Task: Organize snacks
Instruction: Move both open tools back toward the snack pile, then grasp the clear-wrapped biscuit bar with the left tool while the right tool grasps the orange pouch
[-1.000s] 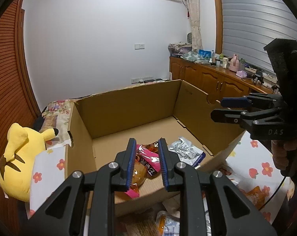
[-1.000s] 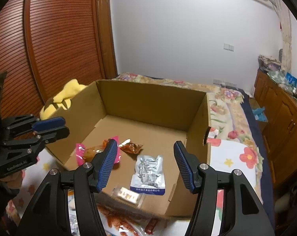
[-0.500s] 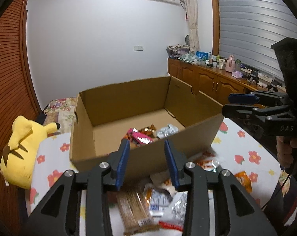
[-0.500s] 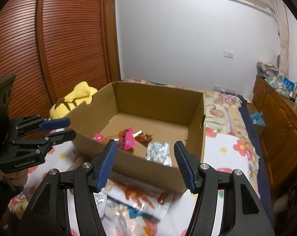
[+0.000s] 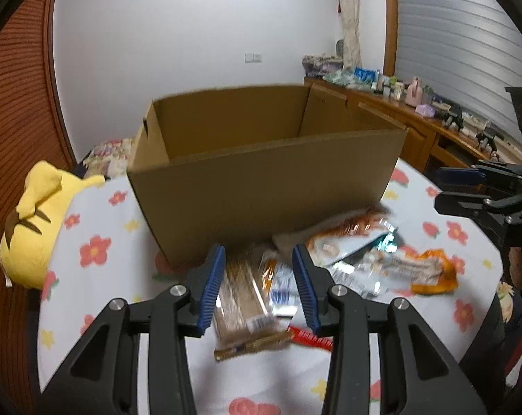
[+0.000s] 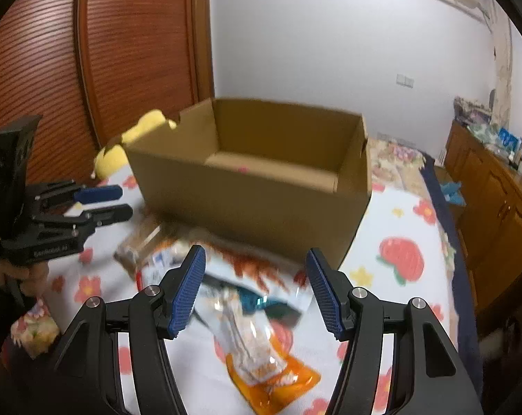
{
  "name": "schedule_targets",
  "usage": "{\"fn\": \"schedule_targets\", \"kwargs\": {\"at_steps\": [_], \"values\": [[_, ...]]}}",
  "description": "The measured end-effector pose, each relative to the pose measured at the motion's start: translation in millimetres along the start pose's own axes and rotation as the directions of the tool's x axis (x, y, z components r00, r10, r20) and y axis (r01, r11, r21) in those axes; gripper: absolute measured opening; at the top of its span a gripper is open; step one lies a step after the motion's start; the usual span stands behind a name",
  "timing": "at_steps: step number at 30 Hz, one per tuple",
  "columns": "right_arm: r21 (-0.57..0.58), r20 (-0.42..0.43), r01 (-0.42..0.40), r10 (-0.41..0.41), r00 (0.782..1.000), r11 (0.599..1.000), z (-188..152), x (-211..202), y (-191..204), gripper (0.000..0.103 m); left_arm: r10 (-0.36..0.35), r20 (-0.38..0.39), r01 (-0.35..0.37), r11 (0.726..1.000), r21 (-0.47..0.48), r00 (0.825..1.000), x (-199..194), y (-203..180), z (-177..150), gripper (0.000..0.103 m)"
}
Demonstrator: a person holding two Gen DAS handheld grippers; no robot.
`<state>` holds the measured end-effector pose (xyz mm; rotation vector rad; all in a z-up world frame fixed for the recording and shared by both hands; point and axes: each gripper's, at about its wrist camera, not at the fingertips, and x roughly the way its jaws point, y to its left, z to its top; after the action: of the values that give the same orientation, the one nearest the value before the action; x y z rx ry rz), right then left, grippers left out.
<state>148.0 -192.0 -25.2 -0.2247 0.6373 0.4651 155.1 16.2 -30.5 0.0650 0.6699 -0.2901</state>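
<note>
Since the earlier frames both grippers have been drawn back and lowered from the cardboard box (image 5: 261, 186), whose contents are now hidden by its near wall. The left gripper (image 5: 257, 285), jaws just opened further, and the right gripper (image 6: 255, 290) are held released and empty. Blurred, crinkled foil snack packets (image 5: 361, 259) are heaped near the box on the flowered cloth (image 5: 98, 249); a yellow plush toy (image 5: 36, 221) lies far left by slatted wooden doors (image 6: 36, 69).

Left wrist cam rides behind the left gripper (image 5: 258, 285), angled down, close over the snack pile (image 5: 344, 263), facing the cardboard box (image 5: 261, 190) head-on. Right wrist cam does likewise behind the right gripper (image 6: 254, 290), seeing the box from further right. Both views share box, pile, flowered tabletop (image 5: 98, 242); each catches the other gripper at its edge.
</note>
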Motion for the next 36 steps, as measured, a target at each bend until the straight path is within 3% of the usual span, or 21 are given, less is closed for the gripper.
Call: {"fn": "schedule_targets", "kwargs": {"at_steps": [11, 16, 27, 31, 36], "values": [[0.029, -0.125, -0.037, 0.041, 0.991, 0.999, -47.0, 35.0, 0.5, 0.062, 0.015, -0.108, -0.02, 0.999, -0.044, 0.994, 32.4, 5.9, -20.3, 0.043], [0.01, -0.166, -0.038, 0.039, 0.985, 0.999, -58.9, 49.2, 1.8, 0.062, 0.034, -0.113, -0.04, 0.998, -0.05, 0.993, 38.6, 6.6, -21.6, 0.048], [0.003, -0.183, -0.036, 0.036, 0.982, 0.999, -68.1, 60.2, -3.5, 0.066, 0.069, -0.168, -0.076, 0.996, -0.037, 0.983, 57.5, 7.7, -24.1, 0.056], [-0.017, -0.183, -0.028, 0.024, 0.983, 0.999, -68.9, 61.0, -0.1, 0.069, 0.075, -0.174, -0.087, 0.994, -0.062, 0.982, 61.3, 12.1, -23.5, 0.068], [-0.045, -0.182, -0.007, -0.001, 0.983, 0.999, -70.2, 61.4, 4.9, 0.069, 0.053, -0.185, -0.074, 0.991, -0.108, 0.981, 64.9, 21.8, -24.1, 0.073]]}}
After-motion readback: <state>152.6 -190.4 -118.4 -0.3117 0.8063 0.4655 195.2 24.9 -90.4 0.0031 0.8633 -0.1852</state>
